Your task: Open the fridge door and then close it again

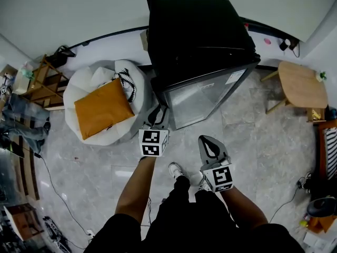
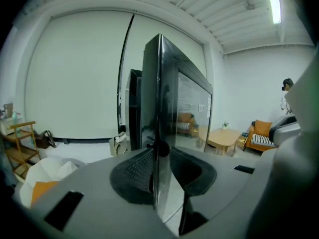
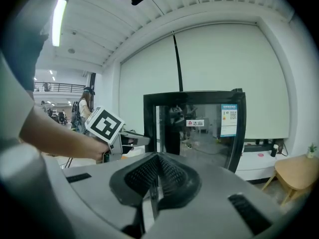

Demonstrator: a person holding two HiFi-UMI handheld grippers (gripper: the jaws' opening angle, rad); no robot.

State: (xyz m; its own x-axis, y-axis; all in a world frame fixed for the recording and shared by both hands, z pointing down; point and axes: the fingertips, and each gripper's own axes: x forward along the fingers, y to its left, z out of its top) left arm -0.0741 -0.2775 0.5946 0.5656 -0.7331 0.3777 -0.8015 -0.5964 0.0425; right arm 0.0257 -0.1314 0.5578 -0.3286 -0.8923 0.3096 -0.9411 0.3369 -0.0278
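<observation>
Compact black fridge on the grey stone-tile floor, far side toward the white wall. Fridge door standing a little off the cabinet at its left edge, right edge close against the cabinet. Left gripper at that free left edge, the door seen end-on between its jaws, both pads closed in on the two faces of the panel and, as far as visible, pressing on them. Right gripper just right of the left one on the near side, facing the pane but well apart from it, jaws brought together with nothing between. Gripper bodies of smooth matt grey plastic with rounded shoulders; pads black, wedge-shaped, finely ribbed in a grid; each gripper topped by a white cube with black square markers. Door a thin flat slab: glossy black frame around a reflective glass pane, a blue-and-white label at the upper right corner, a small red-and-white sticker near the top centre. Left of the fridge, a soft white beanbag bearing a flat orange cushion; far right, a round pale wooden table.
</observation>
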